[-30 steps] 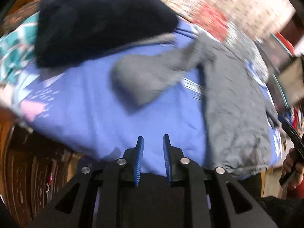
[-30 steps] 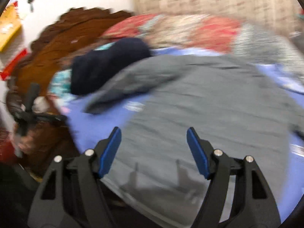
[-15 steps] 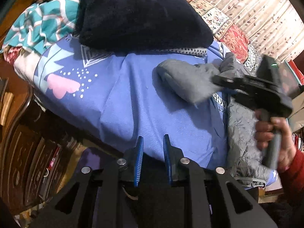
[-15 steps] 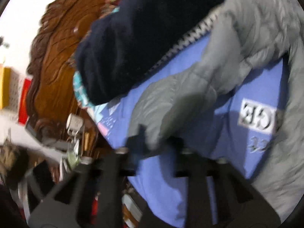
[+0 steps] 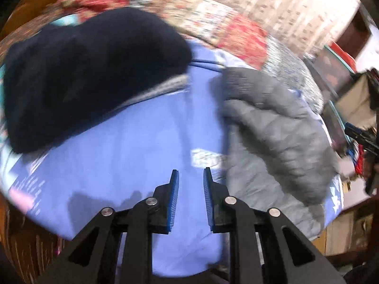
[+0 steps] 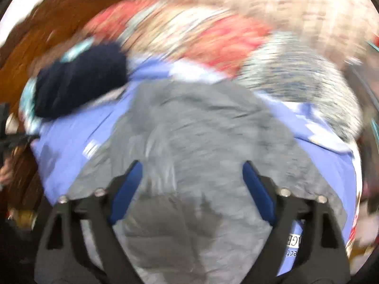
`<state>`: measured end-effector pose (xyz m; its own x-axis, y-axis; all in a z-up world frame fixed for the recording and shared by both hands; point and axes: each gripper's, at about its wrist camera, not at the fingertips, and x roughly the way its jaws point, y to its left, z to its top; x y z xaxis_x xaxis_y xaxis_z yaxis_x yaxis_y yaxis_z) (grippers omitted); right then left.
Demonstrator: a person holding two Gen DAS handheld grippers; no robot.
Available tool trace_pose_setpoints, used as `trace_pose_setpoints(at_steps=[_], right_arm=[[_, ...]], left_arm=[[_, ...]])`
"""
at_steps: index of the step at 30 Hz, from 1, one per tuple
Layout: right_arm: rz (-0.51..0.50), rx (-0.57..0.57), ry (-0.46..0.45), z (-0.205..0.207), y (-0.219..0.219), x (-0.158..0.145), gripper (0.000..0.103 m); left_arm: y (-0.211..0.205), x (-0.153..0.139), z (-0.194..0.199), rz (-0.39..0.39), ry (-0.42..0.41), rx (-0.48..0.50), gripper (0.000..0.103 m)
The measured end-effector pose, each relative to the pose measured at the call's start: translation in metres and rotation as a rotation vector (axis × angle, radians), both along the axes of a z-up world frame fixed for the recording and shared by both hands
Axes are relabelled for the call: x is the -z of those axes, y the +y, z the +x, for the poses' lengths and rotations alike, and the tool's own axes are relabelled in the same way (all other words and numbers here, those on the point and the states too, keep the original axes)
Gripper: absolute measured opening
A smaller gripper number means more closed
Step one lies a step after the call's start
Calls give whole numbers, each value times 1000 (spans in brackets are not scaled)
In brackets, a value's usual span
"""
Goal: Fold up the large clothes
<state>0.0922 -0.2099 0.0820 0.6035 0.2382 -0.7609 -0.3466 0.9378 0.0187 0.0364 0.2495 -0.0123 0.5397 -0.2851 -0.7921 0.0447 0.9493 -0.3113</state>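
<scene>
A grey padded jacket (image 5: 272,137) lies on a blue bed sheet (image 5: 132,146), its sleeve folded in over the body. It also fills the middle of the right wrist view (image 6: 194,146). My left gripper (image 5: 189,177) hovers above the sheet, just left of the jacket, its blue pads a small gap apart with nothing between them. My right gripper (image 6: 191,175) is wide open and empty above the jacket's near part. Both views are blurred by motion.
A dark navy fleece garment (image 5: 90,78) lies on the sheet at the back left, also in the right wrist view (image 6: 78,82). Patterned red and white bedding (image 5: 213,21) lies behind. A carved wooden headboard (image 6: 35,35) stands at the left.
The right gripper let go of the grey sleeve, opened wide and pulled back over the jacket. The sleeve now lies folded onto the jacket body. The left gripper shifted but stayed nearly shut.
</scene>
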Motion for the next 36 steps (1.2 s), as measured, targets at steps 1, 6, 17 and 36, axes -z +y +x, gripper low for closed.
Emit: trace_pose_setpoints(at_steps=[1, 6, 17, 36], right_arm=[[84, 67, 8, -7, -31, 10, 84], [439, 235, 62, -56, -101, 82, 84], [616, 238, 303, -78, -71, 184, 69], [132, 487, -95, 108, -174, 136, 81]], left_arm=[[-11, -1, 8, 8, 5, 22, 44], [-71, -3, 72, 97, 63, 139, 46], [-158, 15, 250, 121, 175, 148, 73], [-160, 43, 317, 141, 104, -66, 22]])
